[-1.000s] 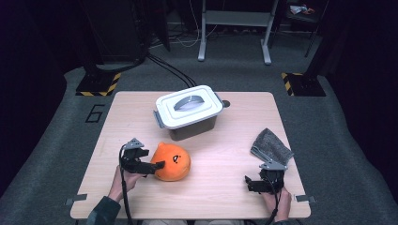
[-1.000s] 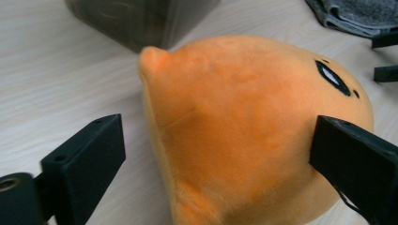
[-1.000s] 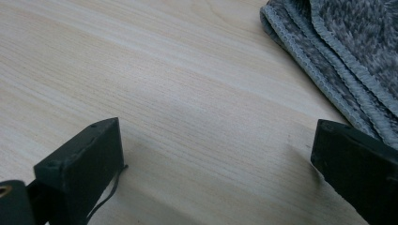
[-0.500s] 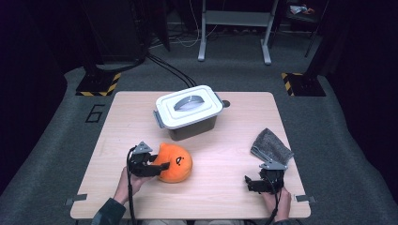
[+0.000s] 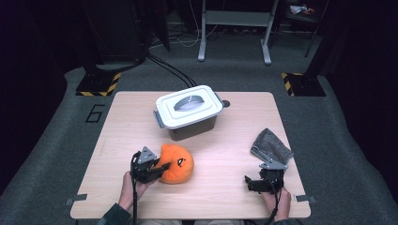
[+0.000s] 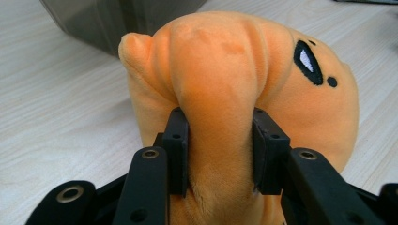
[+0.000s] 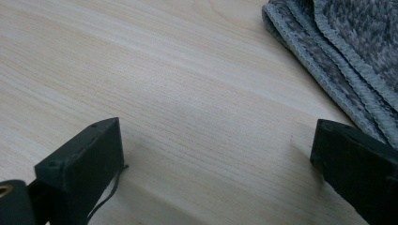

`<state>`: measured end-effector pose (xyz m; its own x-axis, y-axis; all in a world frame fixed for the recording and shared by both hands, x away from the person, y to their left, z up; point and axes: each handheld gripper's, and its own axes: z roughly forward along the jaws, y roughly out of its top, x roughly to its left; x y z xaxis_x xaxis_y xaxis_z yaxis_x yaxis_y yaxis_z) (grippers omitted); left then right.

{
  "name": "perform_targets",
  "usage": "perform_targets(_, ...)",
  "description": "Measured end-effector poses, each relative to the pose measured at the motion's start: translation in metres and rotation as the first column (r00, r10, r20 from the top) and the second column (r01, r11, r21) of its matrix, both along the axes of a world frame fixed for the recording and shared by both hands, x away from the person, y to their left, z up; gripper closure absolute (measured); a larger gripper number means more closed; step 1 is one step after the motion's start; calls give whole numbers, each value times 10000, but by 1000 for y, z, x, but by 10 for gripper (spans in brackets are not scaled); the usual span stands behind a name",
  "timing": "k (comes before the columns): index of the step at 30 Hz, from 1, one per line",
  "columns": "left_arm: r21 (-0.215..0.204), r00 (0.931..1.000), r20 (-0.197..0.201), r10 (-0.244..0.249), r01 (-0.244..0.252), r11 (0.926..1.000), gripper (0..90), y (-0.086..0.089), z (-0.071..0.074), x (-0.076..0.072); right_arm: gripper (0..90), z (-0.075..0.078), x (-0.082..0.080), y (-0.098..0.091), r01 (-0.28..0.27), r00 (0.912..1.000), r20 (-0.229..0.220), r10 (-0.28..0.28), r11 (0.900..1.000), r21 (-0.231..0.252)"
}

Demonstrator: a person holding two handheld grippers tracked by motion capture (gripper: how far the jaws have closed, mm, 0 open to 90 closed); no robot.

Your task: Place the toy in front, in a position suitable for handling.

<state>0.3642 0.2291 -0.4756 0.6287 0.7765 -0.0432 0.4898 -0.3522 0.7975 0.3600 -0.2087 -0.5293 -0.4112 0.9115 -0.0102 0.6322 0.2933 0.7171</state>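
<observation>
An orange plush pumpkin (image 5: 178,164) with a black stitched face lies on the wooden table (image 5: 234,136), front left of centre. My left gripper (image 5: 162,168) reaches in from its left side; the jaws have just been closing and now pinch a fold of the orange plush pumpkin (image 6: 234,70) between the pads (image 6: 177,140). My left gripper (image 6: 218,140) is shut on that fold. Near the front right edge, my right gripper (image 5: 257,182) rests low over bare wood. Seen from its own camera, my right gripper (image 7: 216,159) stands wide open with nothing between its jaws.
A grey box with a white handled lid (image 5: 189,110) stands behind the pumpkin at mid-table; its dark wall (image 6: 117,18) shows just beyond the plush. A folded grey cloth (image 5: 271,146) lies at the right edge, close ahead of the right gripper, its hem (image 7: 328,70) nearby.
My left gripper has slid right onto the pumpkin and its jaws have closed from wide open to a pinch on the plush. The right gripper has stayed put.
</observation>
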Motion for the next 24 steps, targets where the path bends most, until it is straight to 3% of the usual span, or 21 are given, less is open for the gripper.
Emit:
perform_targets(2,31,9998,177,-29,28,10000,660,-1,1,-3,21,0,0,0,-4,10000,33,4,10000,5)
perform_targets(10,-506,9996,275,-62,76,9987,680,-1,5,-7,21,0,1,0,-15,10000,-30,15,10000,34)
perform_targets(13,-584,9995,290,-119,136,9982,682,-1,7,-9,21,0,0,0,-10,10000,-25,10,10000,32)
perform_targets(16,-920,9998,167,-116,131,9957,684,-1,6,-10,21,0,1,0,-14,10000,-31,15,10000,35)
perform_targets(24,-1040,9991,258,-343,368,9939,688,-6,10,-13,21,0,0,0,-8,10000,-28,8,10000,34)
